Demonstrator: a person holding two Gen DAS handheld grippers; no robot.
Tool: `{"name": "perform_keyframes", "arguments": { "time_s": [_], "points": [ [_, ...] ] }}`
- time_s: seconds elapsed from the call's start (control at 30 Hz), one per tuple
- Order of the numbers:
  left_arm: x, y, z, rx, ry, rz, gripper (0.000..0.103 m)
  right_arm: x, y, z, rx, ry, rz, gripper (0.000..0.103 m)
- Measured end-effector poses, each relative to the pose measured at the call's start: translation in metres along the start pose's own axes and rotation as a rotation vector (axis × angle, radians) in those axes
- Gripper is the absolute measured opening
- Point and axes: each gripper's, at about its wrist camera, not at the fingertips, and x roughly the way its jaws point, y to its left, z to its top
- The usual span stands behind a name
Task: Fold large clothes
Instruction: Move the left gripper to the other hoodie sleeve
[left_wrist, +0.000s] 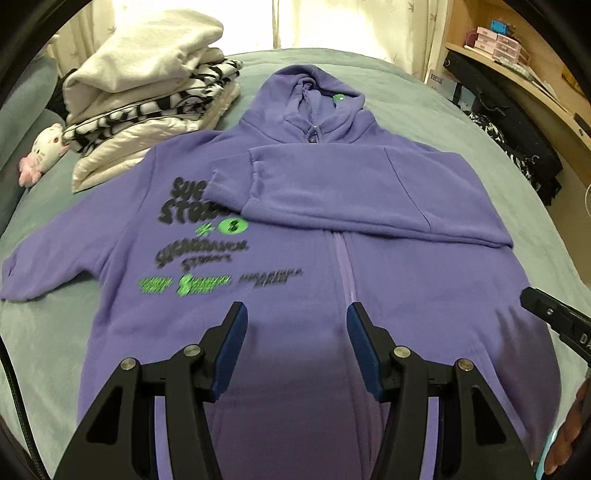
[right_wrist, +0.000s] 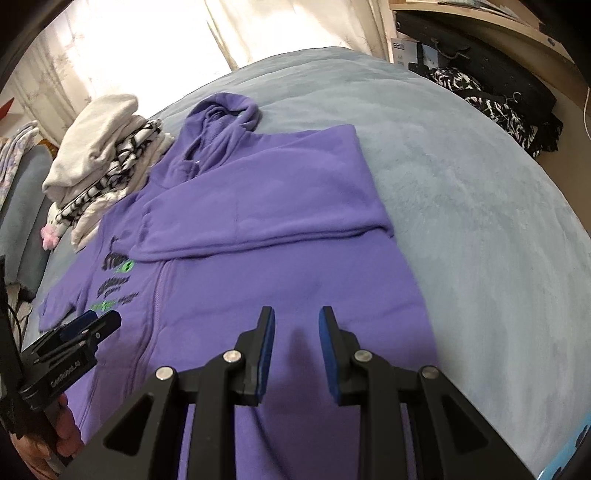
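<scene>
Hoodie (left_wrist: 295, 258) lies zip-up on the bed (right_wrist: 480, 221), one sleeve (left_wrist: 332, 192) folded across its chest; my left gripper (left_wrist: 297, 314) gapes, right gripper (right_wrist: 297, 317) narrower, both empty above it, probably ready for the other sleeve.

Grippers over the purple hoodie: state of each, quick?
Left gripper: open, empty, above the purple hoodie.
Right gripper: open with a narrower gap, holding nothing.

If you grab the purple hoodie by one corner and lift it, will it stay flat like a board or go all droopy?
Probably droopy. The purple hoodie looks like soft fleece lying limp on the bed, and its folded sleeve bends easily, so it would likely sag and unfold. It seems thick, so maybe a bit heavy for one corner grab. It likely won't slip much on the fuzzy cover.
</scene>
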Motion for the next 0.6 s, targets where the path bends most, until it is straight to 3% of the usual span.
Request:
{"name": "perform_keyframes", "arguments": {
  "time_s": [0.43,0.6],
  "points": [
    [-0.08,0.067,-0.048,-0.12,-0.062,0.006,0.056,-0.048,0.057,-0.04,-0.101,-0.018,0.049,0.025],
    [-0.103,0.094,-0.063,-0.154,-0.095,0.022,0.064,-0.064,0.084,-0.053,-0.152,-0.047,0.063,0.041]
  ]
}}
